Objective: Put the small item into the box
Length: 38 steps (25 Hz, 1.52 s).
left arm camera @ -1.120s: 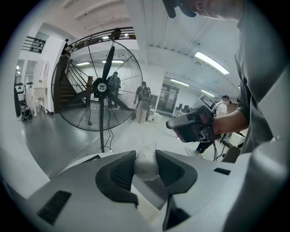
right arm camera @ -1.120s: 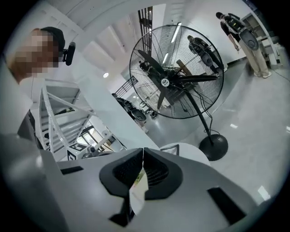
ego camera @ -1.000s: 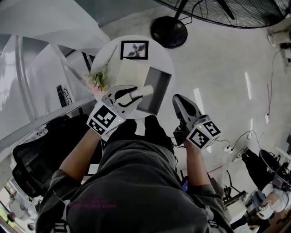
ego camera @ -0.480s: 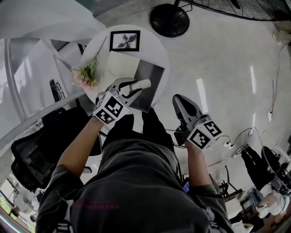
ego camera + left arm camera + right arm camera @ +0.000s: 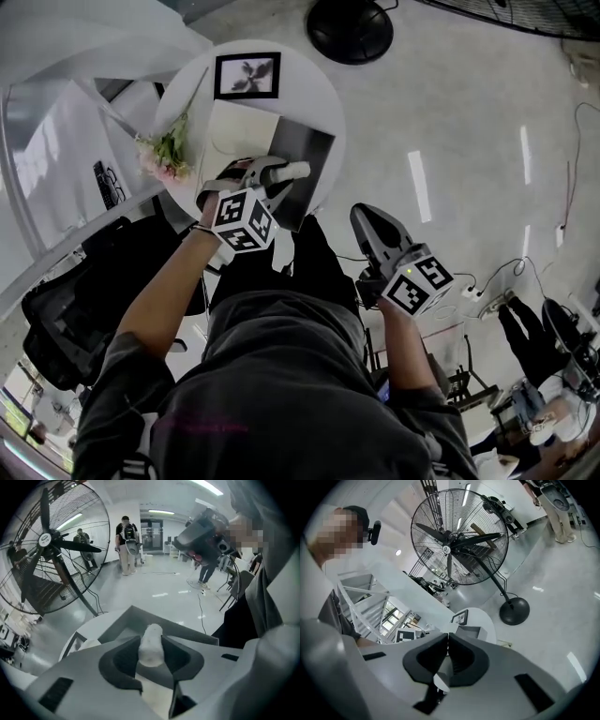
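A small white cylinder-shaped item (image 5: 289, 172) sticks out from my left gripper (image 5: 274, 174), which is shut on it. It hangs over the near edge of the grey open box (image 5: 309, 159) on the round white table (image 5: 323, 103). In the left gripper view the item (image 5: 151, 651) sits pinched between the dark pads (image 5: 121, 663), with the box's grey wall (image 5: 125, 620) just beyond it. My right gripper (image 5: 364, 217) is off the table, to the right of the person's lap. Its jaws are shut with nothing between them (image 5: 447, 638).
A pale lid or panel (image 5: 234, 141) lies left of the box. A framed picture (image 5: 246, 75) and a bunch of flowers (image 5: 164, 150) also sit on the table. A large floor fan (image 5: 454, 545) stands beyond the table, and people (image 5: 125, 543) stand far off.
My left gripper has turned so that its marker cube faces up more, and it still holds the item by the box. The right gripper has barely moved.
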Motion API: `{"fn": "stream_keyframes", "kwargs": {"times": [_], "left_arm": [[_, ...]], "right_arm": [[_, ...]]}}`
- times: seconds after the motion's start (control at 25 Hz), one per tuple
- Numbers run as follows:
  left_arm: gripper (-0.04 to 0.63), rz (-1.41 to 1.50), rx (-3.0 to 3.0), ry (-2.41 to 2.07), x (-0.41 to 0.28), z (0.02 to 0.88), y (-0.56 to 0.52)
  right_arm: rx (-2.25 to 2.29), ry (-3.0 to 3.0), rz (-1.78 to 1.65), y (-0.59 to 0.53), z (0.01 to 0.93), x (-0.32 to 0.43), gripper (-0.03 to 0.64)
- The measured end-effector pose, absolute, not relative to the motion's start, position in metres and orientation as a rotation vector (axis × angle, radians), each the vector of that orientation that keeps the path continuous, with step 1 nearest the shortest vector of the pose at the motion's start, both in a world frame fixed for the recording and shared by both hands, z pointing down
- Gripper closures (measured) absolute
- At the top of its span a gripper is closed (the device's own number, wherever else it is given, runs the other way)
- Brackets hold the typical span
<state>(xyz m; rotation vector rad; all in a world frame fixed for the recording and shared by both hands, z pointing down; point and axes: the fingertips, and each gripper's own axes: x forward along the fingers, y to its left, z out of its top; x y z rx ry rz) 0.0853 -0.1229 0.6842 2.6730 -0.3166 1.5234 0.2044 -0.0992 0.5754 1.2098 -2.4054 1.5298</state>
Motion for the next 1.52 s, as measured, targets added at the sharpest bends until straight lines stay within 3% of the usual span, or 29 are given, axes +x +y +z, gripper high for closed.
{"fn": "stream_keyframes", "kwargs": {"times": [0.48, 0.8, 1.4, 1.52], "left_arm": [[0.440, 1.772, 2.687, -0.154, 0.100, 0.716, -0.116], [0.396, 1.817, 2.642, -0.102, 0.096, 0.724, -0.107], [0.388, 1.521, 2.705, -0.362, 0.068, 0.643, -0.118], [0.419, 1.396, 2.722, -0.422, 0.058, 0.615, -0.118]], "right_arm": [[1.217, -2.378, 1.547, -0.096, 0.590, 0.210, 0.594], [1.243, -2.380, 1.533, -0.095, 0.588, 0.208, 0.594], [1.272, -2.462, 1.380, -0.102, 0.543, 0.174, 0.594], [1.289, -2.462, 1.333, -0.101, 0.531, 0.164, 0.594]]}}
